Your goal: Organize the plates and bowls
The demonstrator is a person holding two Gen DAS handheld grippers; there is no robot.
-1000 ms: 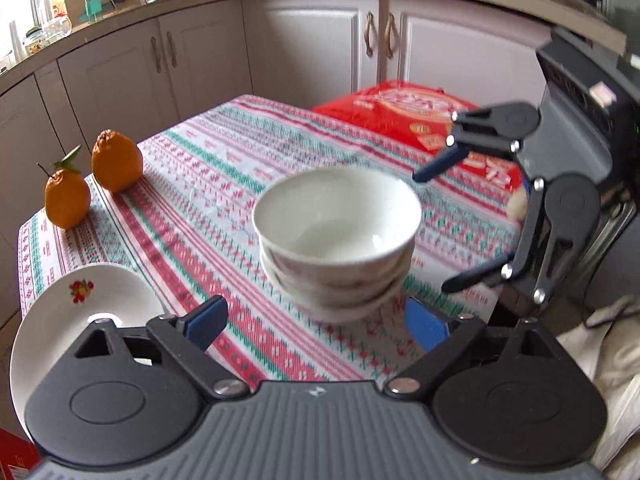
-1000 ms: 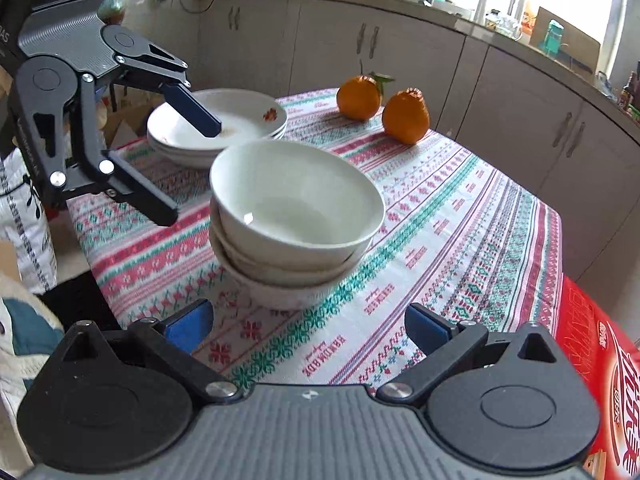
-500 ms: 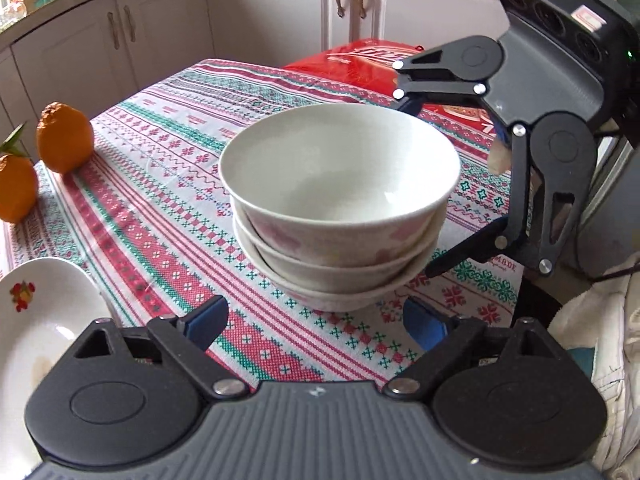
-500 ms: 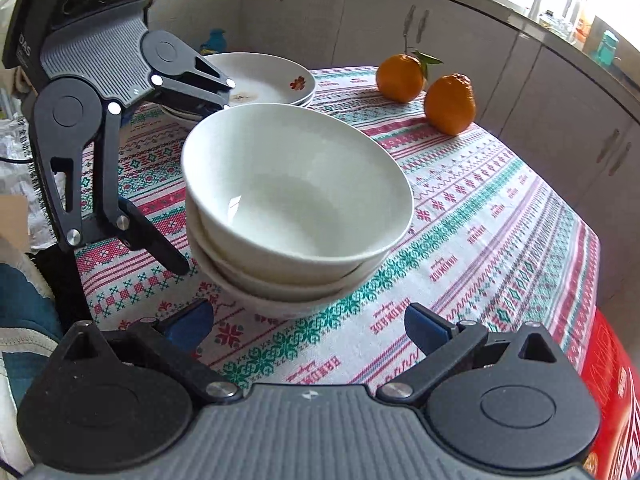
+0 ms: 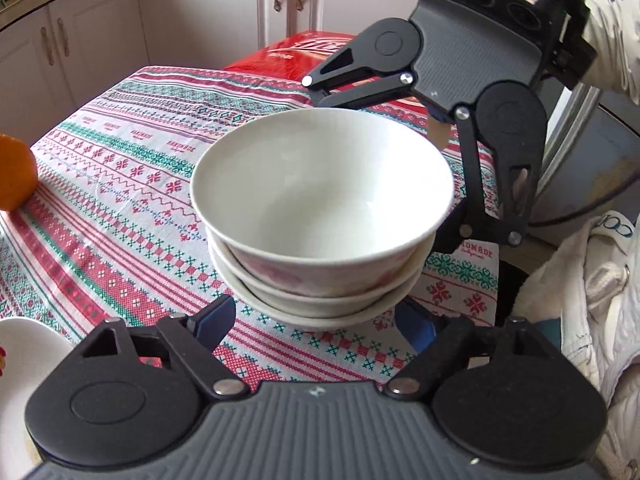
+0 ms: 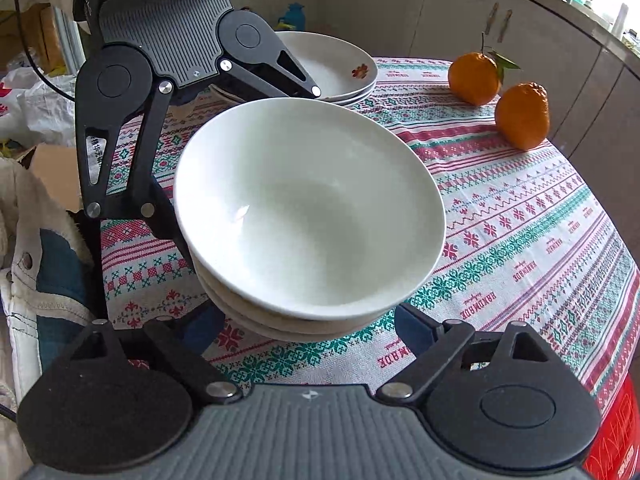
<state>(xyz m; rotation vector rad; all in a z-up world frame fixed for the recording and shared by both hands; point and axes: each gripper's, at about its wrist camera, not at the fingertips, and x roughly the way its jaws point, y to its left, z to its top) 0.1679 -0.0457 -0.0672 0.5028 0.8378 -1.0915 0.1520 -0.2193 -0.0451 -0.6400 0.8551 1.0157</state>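
Left wrist view: bowl stack [image 5: 320, 220], three nested white bowls w/ pink pattern on the outsides, sits on the striped cloth [image 5: 120, 208] mid-table. Left gripper [image 5: 316, 322] is spread wide, blue pads [image 5: 212, 320] either side of the stack's base, nothing held; can't tell if the pads touch the lowest bowl. Right gripper [image 5: 400, 160] comes in from the far side, also wide open, one finger above the far rim, the other down by the right flank. Plate [image 5: 24, 380] edge shows at lower left, orange [image 5: 16, 180] at the left edge, red box [image 5: 320, 52] beyond the table.

Right wrist view: same stack [image 6: 308, 220] close in front, right gripper [image 6: 308, 328] wide open around its bottom, empty. Left gripper [image 6: 224, 168] opposite, open, straddling the far-left side. Plates [image 6: 340, 68] stacked behind it, two oranges [image 6: 520, 116] further right on the cloth.

Handling, as I judge it: glazed ceramic, so stiff, slick, chips easily, and three together are fairly heavy. A rim pinch on the top bowl would lift only that one. Better to cradle the lowest bowl's wall from both sides, low down, squeeze gently, keep it level. Any tilt and the upper bowls could slide out.
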